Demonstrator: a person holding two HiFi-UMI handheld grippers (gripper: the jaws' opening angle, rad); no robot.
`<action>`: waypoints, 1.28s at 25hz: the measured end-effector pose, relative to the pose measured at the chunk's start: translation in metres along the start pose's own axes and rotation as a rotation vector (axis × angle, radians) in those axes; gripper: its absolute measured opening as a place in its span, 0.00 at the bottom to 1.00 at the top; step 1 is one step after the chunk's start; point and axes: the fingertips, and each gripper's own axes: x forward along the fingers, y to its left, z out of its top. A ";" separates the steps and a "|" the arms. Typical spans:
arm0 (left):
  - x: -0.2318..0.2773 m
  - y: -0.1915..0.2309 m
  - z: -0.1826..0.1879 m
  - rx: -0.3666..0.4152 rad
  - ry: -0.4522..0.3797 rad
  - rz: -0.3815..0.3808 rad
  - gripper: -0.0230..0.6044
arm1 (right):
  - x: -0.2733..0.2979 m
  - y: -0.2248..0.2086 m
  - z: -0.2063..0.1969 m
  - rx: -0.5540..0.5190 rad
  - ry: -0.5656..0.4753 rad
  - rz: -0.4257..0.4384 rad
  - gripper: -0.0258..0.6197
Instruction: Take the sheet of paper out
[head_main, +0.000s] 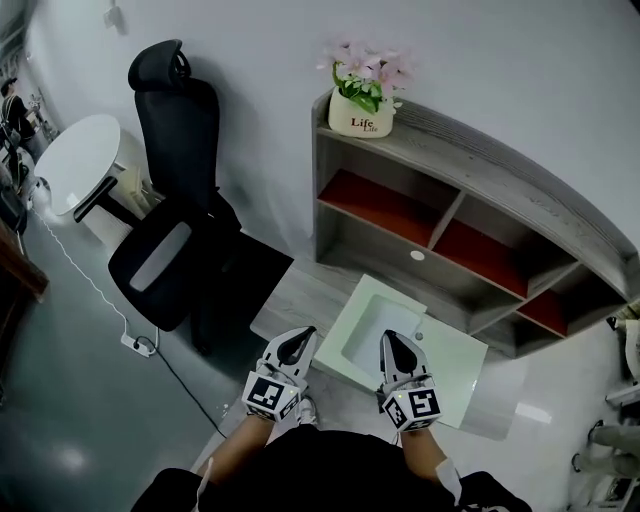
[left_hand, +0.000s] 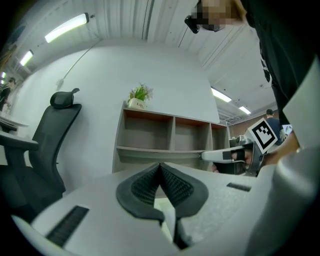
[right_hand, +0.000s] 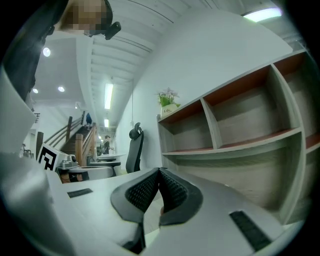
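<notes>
A pale green flat sheet (head_main: 445, 365) with a lighter rectangle (head_main: 375, 330) on it lies just in front of the grey shelf unit (head_main: 500, 185), below my hands. My left gripper (head_main: 300, 338) sits at the sheet's left edge, and my right gripper (head_main: 394, 342) is over its middle. Both point level toward the shelf. In the left gripper view the left gripper (left_hand: 160, 166) has its pads together with nothing seen between them. The right gripper (right_hand: 160, 171) looks the same in its own view. A pale green strip (left_hand: 161, 206) shows under the left jaws.
A black office chair (head_main: 170, 235) stands left of the shelf unit, with a white round table (head_main: 80, 160) beyond it. A flower pot (head_main: 362, 110) sits on the shelf's top left corner. A cable and power strip (head_main: 140, 345) lie on the floor at left.
</notes>
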 end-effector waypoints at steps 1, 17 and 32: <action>0.003 0.004 -0.001 -0.001 0.003 -0.018 0.05 | 0.003 0.001 -0.001 0.000 0.004 -0.013 0.07; 0.063 -0.001 -0.026 -0.040 0.054 -0.245 0.05 | -0.024 -0.047 -0.039 0.051 0.137 -0.264 0.07; 0.090 -0.037 -0.082 -0.033 0.185 -0.268 0.05 | -0.056 -0.082 -0.129 0.216 0.342 -0.257 0.07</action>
